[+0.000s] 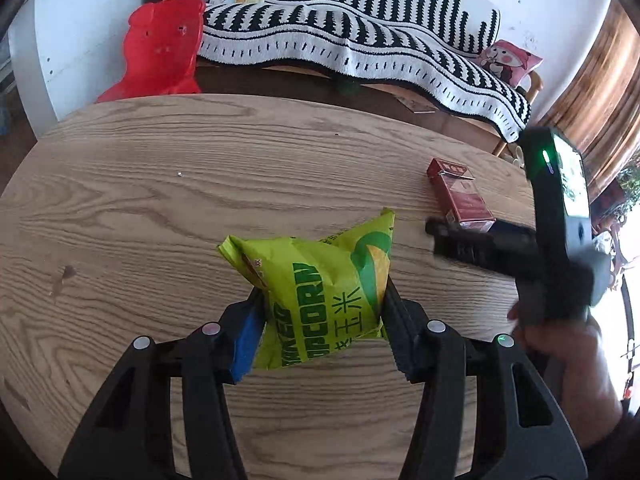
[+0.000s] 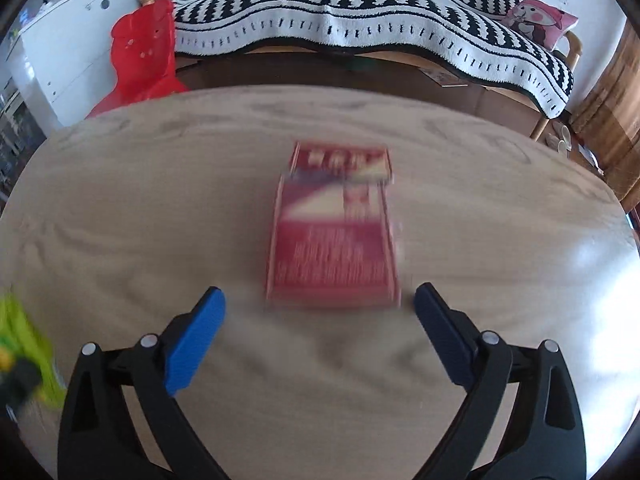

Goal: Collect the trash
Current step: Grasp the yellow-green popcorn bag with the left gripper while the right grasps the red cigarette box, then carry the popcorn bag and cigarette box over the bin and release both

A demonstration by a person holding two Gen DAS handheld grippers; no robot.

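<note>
Left to right. Red bag [image 1: 160, 50] behind table [image 1: 140, 184], far left. Left gripper [image 1: 322, 312] clamped on popcorn bag [image 1: 320, 292], both pads pressing its sides, bag held over the table near the middle. Bag is yellow-green; green print reads "POPCORN" plus Chinese characters. Red box [image 1: 460, 198] lies flat on table to the right, top flap open, label too small to read. Right gripper [image 2: 318, 320] spread wide, nothing held, jaws just short of the red box [image 2: 334, 232], not touching. Right view motion-blurred; box text unreadable. Striped blanket [image 1: 360, 32] on bench behind, pink cushion [image 1: 510, 60] at its right end.
</note>
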